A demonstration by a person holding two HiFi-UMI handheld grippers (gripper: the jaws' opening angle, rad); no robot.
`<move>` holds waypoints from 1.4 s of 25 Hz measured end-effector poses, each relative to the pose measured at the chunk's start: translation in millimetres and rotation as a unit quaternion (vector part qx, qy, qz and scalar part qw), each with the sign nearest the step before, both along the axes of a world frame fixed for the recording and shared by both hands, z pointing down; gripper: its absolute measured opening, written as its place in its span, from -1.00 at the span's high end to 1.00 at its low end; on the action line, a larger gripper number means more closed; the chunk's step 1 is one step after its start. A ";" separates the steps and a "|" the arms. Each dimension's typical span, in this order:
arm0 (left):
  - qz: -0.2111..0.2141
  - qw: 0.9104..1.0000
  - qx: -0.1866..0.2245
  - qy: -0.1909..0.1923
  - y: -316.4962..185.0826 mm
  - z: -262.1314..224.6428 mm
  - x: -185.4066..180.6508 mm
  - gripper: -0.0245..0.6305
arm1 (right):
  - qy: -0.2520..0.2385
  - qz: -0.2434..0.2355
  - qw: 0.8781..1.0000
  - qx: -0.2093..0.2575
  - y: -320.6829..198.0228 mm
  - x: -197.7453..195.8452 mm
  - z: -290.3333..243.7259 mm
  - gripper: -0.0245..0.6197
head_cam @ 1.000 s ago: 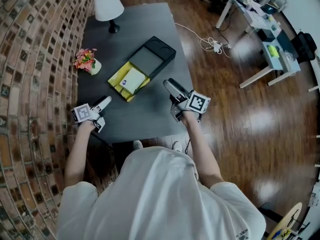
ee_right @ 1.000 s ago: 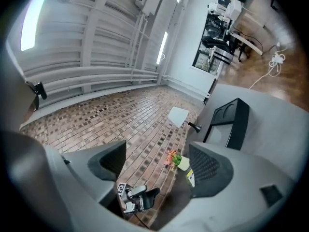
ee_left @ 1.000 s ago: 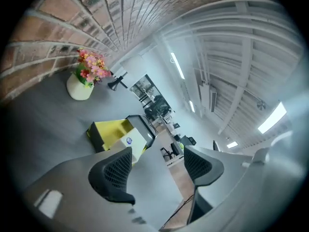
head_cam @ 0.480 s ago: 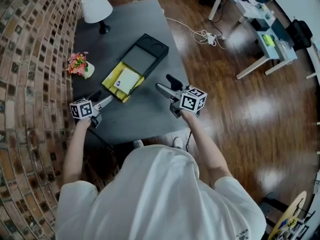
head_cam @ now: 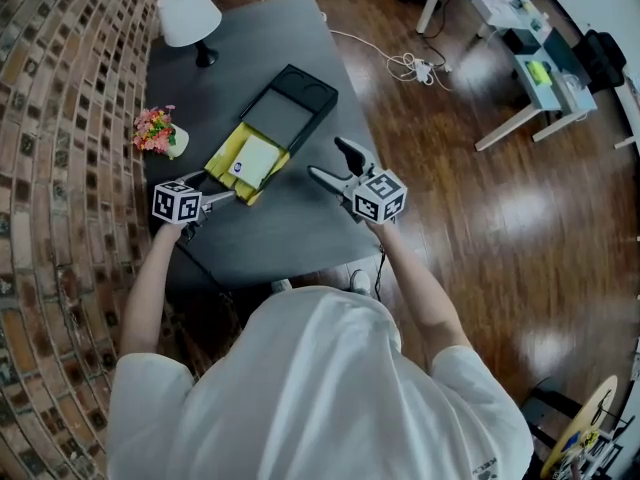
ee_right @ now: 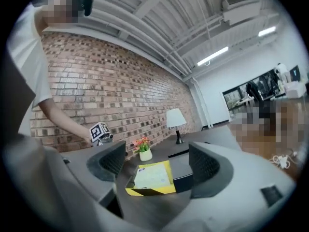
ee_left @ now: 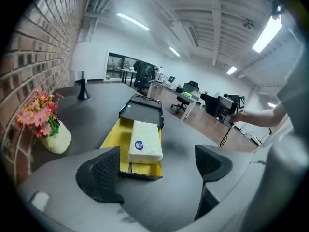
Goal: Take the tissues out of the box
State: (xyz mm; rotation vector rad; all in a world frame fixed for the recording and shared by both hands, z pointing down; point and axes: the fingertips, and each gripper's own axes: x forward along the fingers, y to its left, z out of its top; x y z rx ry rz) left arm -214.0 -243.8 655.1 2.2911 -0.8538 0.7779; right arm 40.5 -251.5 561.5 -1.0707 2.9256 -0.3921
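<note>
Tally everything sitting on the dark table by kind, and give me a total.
Lamp: 1
Flower vase: 1
Box: 1
Tissue pack: 1
Total: 4

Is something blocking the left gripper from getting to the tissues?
No, nothing visible does. The tissue pack lies uncovered in the open yellow tray, with only bare table between it and the left gripper. The tray's low front wall sits nearest. The gripper's jaws are opening, empty.
</note>
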 end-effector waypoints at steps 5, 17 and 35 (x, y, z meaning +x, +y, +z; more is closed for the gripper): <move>0.022 1.000 -0.001 -0.016 -11.6 1.2 10.6 -0.56 | 0.021 0.020 0.999 0.032 -2.1 -1.8 0.5 -0.34; 0.072 0.996 -0.020 -0.055 -27.0 18.7 43.7 -0.80 | 0.043 0.065 0.995 0.062 -8.8 10.0 -4.6 -0.64; 0.091 0.979 -0.017 -0.183 -94.9 94.8 70.7 -0.91 | 0.035 0.071 0.994 0.070 20.9 13.2 -17.7 -0.64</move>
